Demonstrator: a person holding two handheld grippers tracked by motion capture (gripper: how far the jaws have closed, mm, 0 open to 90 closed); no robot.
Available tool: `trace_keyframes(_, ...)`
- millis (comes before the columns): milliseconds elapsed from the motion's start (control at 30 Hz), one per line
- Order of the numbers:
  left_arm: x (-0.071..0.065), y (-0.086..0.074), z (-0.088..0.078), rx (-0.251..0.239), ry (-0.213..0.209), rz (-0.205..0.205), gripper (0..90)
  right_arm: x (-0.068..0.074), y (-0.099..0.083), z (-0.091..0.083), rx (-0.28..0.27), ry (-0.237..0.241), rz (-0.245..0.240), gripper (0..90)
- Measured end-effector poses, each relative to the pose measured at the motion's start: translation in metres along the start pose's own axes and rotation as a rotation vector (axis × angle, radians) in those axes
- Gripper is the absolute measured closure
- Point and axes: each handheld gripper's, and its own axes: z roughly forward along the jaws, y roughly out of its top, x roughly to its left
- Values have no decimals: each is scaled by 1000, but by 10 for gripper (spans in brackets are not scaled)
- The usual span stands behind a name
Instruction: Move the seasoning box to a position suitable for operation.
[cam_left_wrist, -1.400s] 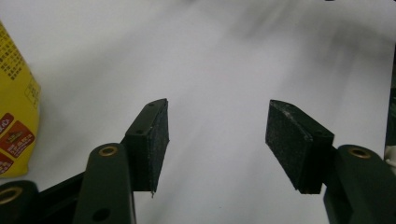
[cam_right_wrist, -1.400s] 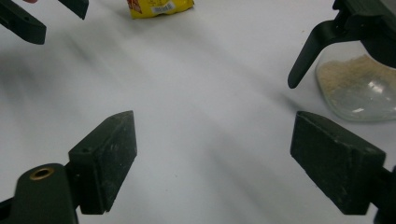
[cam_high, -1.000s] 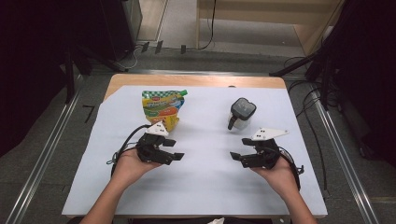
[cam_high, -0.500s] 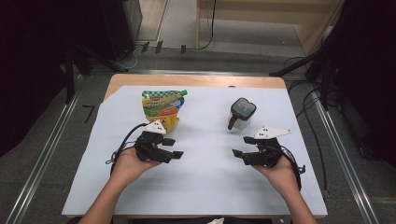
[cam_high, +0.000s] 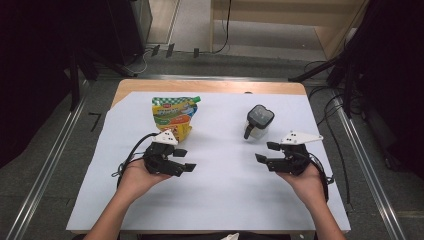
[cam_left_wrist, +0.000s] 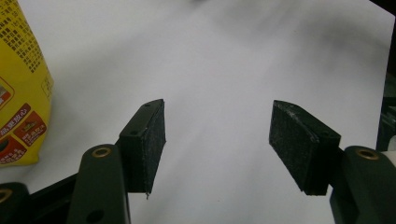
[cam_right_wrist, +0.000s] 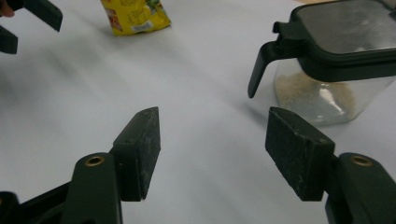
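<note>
A yellow and green spouted pouch (cam_high: 175, 115) (cam_left_wrist: 18, 93) (cam_right_wrist: 135, 16) lies on the white sheet at the back left. A clear jar with a black lid and handle (cam_high: 259, 120) (cam_right_wrist: 327, 60), holding some pale granules, stands at the back right. My left gripper (cam_high: 186, 160) (cam_left_wrist: 217, 140) hovers just in front of the pouch, open, with bare sheet between its jaws. My right gripper (cam_high: 264, 152) (cam_right_wrist: 212, 149) sits in front of the jar, open and holding nothing; its jaws have just been closing a little. The left gripper (cam_right_wrist: 25, 28) is also in the right gripper view, at the top left.
A white sheet (cam_high: 225, 195) covers most of the wooden table (cam_high: 210, 86). Metal rails (cam_high: 367, 165) run along both sides of the table, with cables on the floor at the right. Bare sheet lies between the two grippers and toward the near edge.
My right gripper has drifted slightly toward the jar and its jaws stand a little narrower. The left gripper, the pouch and the jar have stayed where they were.
</note>
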Motion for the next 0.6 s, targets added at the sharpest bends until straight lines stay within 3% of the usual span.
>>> trace_keyframes(267, -1, -3, -2, 3, 12, -2, 370, -13, 1, -7, -41, -39, -15, 387)
trace_keyframes(333, -1, -4, -2, 7, 14, -4, 370, -17, 0, -5, -60, -71, -27, 388)
trace_keyframes(433, -2, -5, -2, 9, 15, -2, 370, -27, 2, -2, -35, -75, 7, 396)
trace_keyframes(600, -4, -5, 0, 13, 18, -1, 370, -42, 7, 6, -25, -63, 56, 326)
